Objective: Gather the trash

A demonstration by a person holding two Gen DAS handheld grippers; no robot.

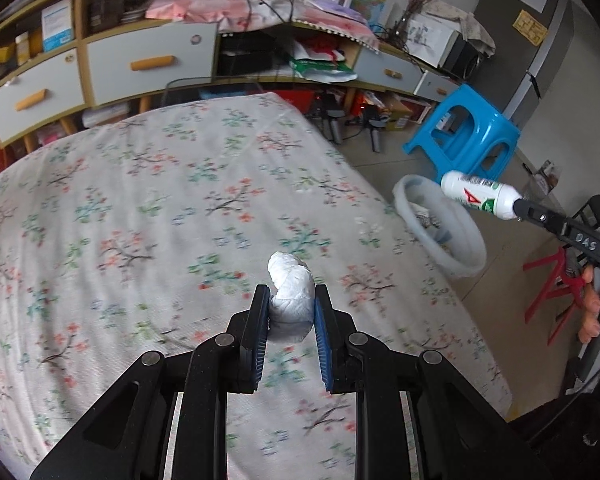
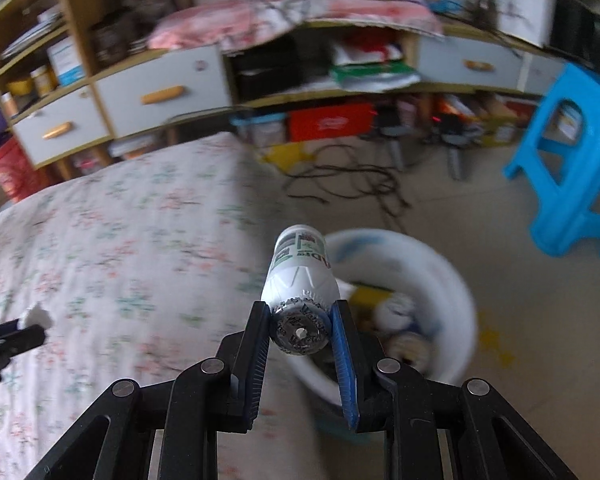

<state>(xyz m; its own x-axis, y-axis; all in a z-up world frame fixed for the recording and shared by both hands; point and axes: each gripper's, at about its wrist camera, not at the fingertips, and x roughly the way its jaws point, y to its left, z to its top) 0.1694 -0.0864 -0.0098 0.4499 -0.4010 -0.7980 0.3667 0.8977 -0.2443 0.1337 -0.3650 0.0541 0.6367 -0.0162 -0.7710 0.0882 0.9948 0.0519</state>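
My left gripper (image 1: 291, 294) is shut on a crumpled white tissue wad (image 1: 292, 300) and holds it above the floral bed cover (image 1: 140, 200). My right gripper (image 2: 300, 310) is shut on the foil-capped end of a small white bottle (image 2: 300, 276) with a green and red label. The bottle also shows in the left wrist view (image 1: 480, 196), held over the white round trash bin (image 1: 466, 268). In the right wrist view the bin (image 2: 456, 280) stands on the floor just right of the bed edge, with several pieces of trash inside.
A blue plastic stool (image 1: 464, 128) stands on the floor behind the bin. A low cabinet with grey drawers (image 1: 148, 64) runs along the back wall. Cables (image 2: 348, 180) lie on the floor. A red stand (image 1: 556, 280) is at the right.
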